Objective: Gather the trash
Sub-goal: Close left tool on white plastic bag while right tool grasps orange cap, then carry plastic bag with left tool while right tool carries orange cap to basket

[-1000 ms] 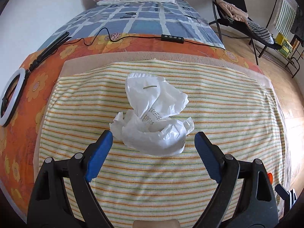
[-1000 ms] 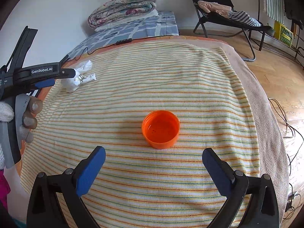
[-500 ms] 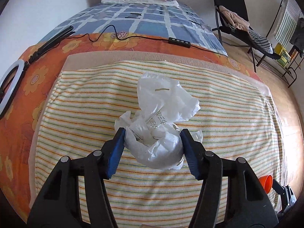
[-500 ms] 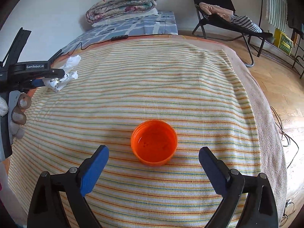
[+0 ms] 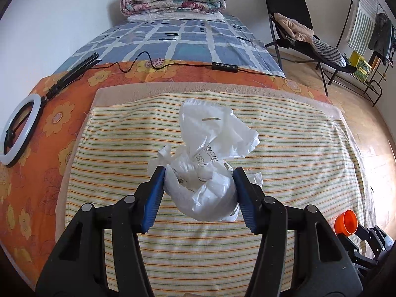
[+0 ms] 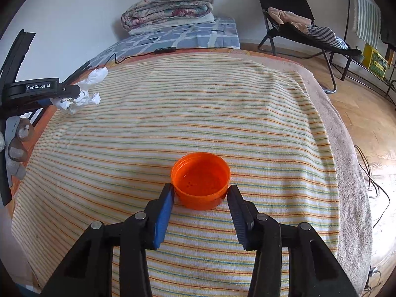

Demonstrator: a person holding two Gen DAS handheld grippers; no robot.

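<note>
A crumpled white plastic bag (image 5: pixel 205 163) is clamped between the blue pads of my left gripper (image 5: pixel 198 178), lifted a little above the striped towel (image 5: pixel 297 163). It also shows in the right wrist view (image 6: pixel 79 94), held at the far left. An orange plastic cup (image 6: pixel 201 180), open side up, sits on the towel (image 6: pixel 198 104). My right gripper (image 6: pixel 200 196) has its pads against both sides of the cup. The cup also shows at the left wrist view's lower right (image 5: pixel 345 225).
The towel lies on an orange flowered sheet (image 5: pixel 49 128) over a bed. A ring light (image 5: pixel 19 128) and a black cable (image 5: pixel 173 64) lie on the sheet. Folded quilts (image 5: pixel 173 0) are at the bed's far end. A black chair (image 6: pixel 297 24) stands on the wooden floor.
My left gripper closed on the white bag and lifted it. My right gripper moved forward to the orange cup and closed onto its sides.
</note>
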